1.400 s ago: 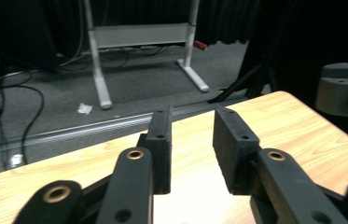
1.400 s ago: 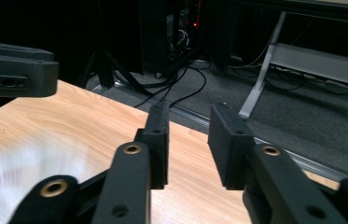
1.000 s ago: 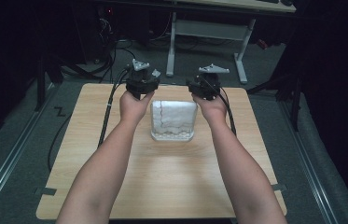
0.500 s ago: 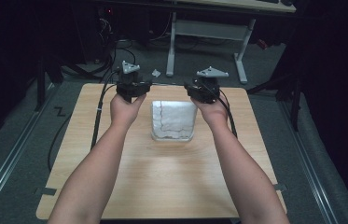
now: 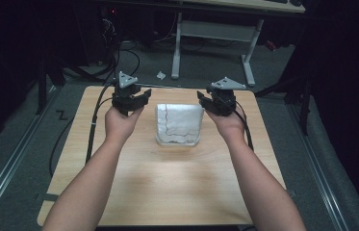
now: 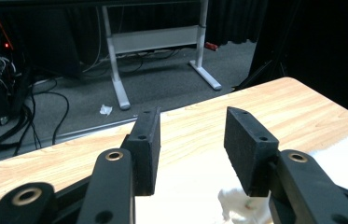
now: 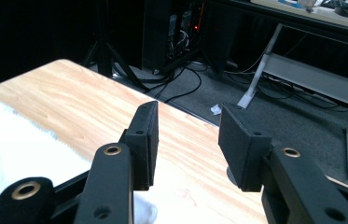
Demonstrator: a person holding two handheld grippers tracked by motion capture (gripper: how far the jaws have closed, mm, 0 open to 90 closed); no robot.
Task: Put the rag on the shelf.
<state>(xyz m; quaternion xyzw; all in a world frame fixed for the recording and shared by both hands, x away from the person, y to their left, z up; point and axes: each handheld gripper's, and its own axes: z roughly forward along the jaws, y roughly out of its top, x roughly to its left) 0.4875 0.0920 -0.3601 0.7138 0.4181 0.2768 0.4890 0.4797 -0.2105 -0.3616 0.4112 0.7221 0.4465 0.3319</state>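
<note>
A: Status? Near end first.

B: Both forearms come in from the near edge of the worktop [image 5: 167,192], bare wood in front of them. Past that, the cloth [image 5: 178,124] lies folded into a neat white block with a coloured stitch line, flat, around the middle of the worktop towards its far side.

A: Tools?

B: Left tool [image 5: 136,100] sits just beside the cloth's far-left corner, right tool [image 5: 210,102] just beside its far-right corner. Jaws apart on both, nothing between the pads. In the left gripper view the left tool [image 6: 190,140] has bare wood in the gap and a bit of cloth [image 6: 241,205] low by one jaw. The right gripper view is much the same: right tool [image 7: 185,140] open, cloth [image 7: 17,140] off to the side.

A: So how far along?

B: Looks like folding is done or nearly so. The cloth is squared up and neither tool grips it. At most another fold or a final tidy is left; hard to say which.

A: Surface, room?

B: Light wood-grain worktop, rounded corners, nothing else on it, black cables off the far-left edge. Beyond is grey carpet with a white scrap [image 5: 160,75], then a white desk frame [image 5: 215,33], and a dark background with cables and small red lights.
</note>
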